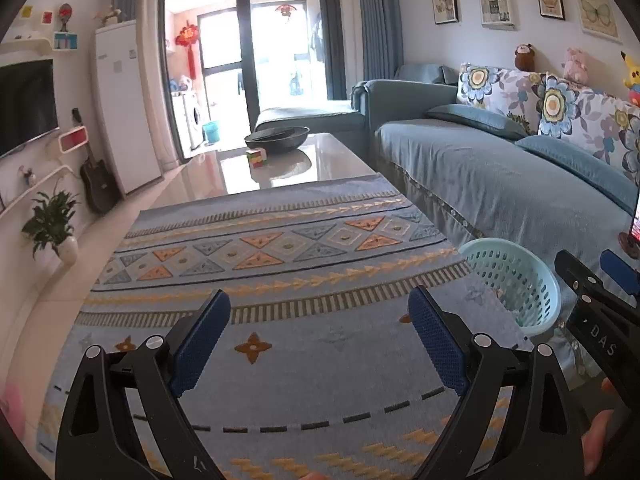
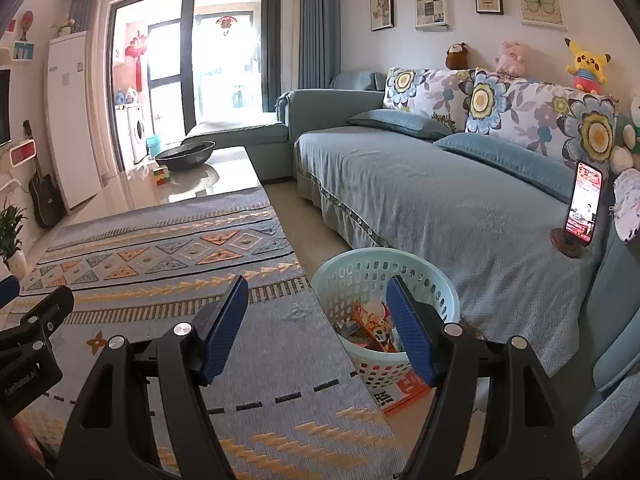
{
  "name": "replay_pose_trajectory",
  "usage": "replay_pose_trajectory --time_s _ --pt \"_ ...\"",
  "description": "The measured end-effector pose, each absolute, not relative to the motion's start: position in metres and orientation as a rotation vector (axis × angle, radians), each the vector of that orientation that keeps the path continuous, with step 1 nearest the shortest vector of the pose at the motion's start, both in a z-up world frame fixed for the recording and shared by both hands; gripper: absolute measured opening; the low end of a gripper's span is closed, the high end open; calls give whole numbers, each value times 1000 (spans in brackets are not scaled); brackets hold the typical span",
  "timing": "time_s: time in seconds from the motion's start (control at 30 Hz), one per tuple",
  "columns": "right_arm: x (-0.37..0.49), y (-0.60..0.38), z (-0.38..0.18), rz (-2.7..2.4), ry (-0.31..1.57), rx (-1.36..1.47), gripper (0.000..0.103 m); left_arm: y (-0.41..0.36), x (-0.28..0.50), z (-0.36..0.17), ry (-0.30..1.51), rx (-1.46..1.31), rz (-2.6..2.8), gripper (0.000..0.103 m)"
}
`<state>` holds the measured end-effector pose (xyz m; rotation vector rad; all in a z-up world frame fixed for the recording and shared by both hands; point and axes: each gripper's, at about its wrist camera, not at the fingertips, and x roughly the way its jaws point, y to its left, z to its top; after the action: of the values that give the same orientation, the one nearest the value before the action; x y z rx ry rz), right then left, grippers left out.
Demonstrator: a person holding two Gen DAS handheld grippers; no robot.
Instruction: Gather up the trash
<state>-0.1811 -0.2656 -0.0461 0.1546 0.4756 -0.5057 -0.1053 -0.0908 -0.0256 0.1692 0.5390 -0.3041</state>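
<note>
Because neither tool carries anything, the left gripper point(image 1: 320, 336) hangs with its blue-padded fingers spread wide over the patterned cloth point(image 1: 280, 248) that covers the near end of the coffee table, and nothing lies between them. The right gripper point(image 2: 318, 320) is spread just as wide and equally empty, held above the table's right edge so that its right finger overlaps the pale green perforated basket point(image 2: 348, 276) in the wrist view.

That basket stands on the floor in the gap between table and sofa point(image 2: 420, 192), a sensible spot: either arm can drop scraps into it without a long reach. Inside it lie colourful wrappers point(image 2: 372, 326), orange and white packaging, so the trash appears already gathered there. An orange printed paper point(image 2: 408, 390) lies flat on the floor, partly under the basket's base; whether it counts as trash or serves as a mat cannot be told.

Farther out, the cloth shows no loose litter in either view. Beyond it, on the bare glossy tabletop, sit a Rubik's cube point(image 1: 256, 158) and a dark bowl point(image 1: 277, 138), well apart from the grippers and plainly not rubbish. A phone point(image 2: 584, 204) stands propped on a round stand on the sofa seat, facing the person. Judging by this, the collecting looks nearly or wholly finished.
</note>
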Motion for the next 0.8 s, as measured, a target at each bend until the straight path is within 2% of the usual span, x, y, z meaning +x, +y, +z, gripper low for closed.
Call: replay_pose_trajectory --time_s 0.8 --pt "-181 -263 -46 -511 465 150 67 -91 -105 -21 523 179 -293 88"
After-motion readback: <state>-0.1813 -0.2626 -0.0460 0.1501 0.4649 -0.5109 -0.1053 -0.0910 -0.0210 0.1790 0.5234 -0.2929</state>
